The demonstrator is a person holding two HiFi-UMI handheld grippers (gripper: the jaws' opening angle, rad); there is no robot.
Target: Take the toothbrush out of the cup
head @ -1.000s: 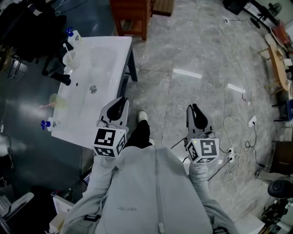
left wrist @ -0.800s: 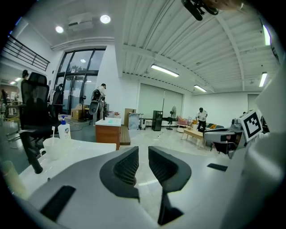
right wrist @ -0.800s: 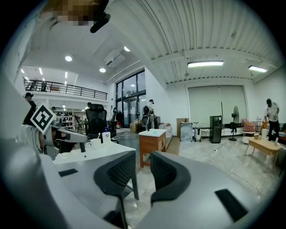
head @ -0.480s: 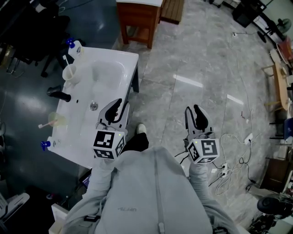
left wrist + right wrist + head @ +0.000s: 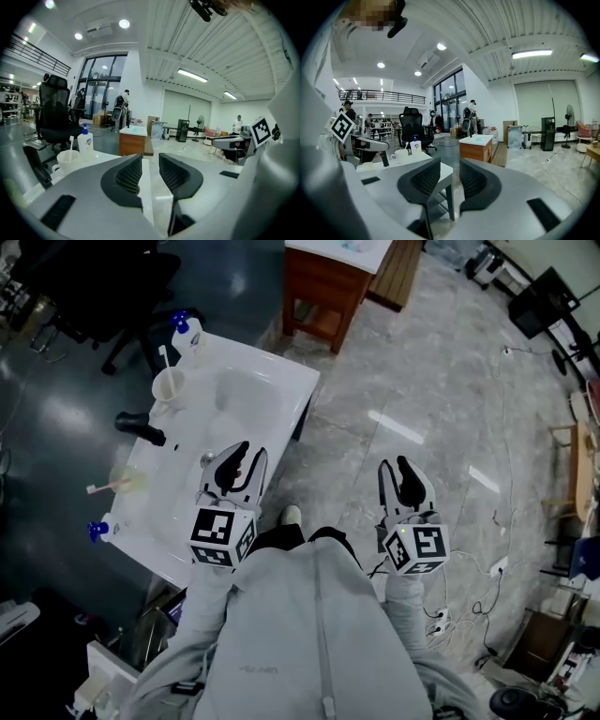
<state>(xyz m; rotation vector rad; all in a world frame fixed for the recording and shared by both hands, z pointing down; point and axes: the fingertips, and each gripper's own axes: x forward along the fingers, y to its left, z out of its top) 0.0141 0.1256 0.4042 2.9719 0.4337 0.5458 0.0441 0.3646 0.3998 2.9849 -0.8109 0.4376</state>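
A white cup (image 5: pixel 170 386) holding a white toothbrush (image 5: pixel 165 358) stands at the far end of the white sink table (image 5: pixel 281 381). The left gripper view shows that cup (image 5: pixel 68 159) and toothbrush (image 5: pixel 71 142) at the left, well beyond the jaws. A pale translucent cup (image 5: pixel 128 480) with a pink-handled toothbrush (image 5: pixel 97 488) sits at the table's left edge. My left gripper (image 5: pixel 234 468) hovers over the table's near side, jaws opening, nothing between them. Over the floor, my right gripper (image 5: pixel 405 481) is also opening and empty.
A black faucet (image 5: pixel 141 426) rises between the two cups. A blue-pump soap bottle (image 5: pixel 187 332) stands behind the white cup, another blue-pump bottle (image 5: pixel 97 530) at the near left corner. A wooden cabinet (image 5: pixel 333 296) stands past the table. Cables (image 5: pixel 450 620) lie on the floor to the right.
Both grippers' jaws have parted from shut to a narrow gap. The head view has swung, so the sink table now sits higher and further right in it.
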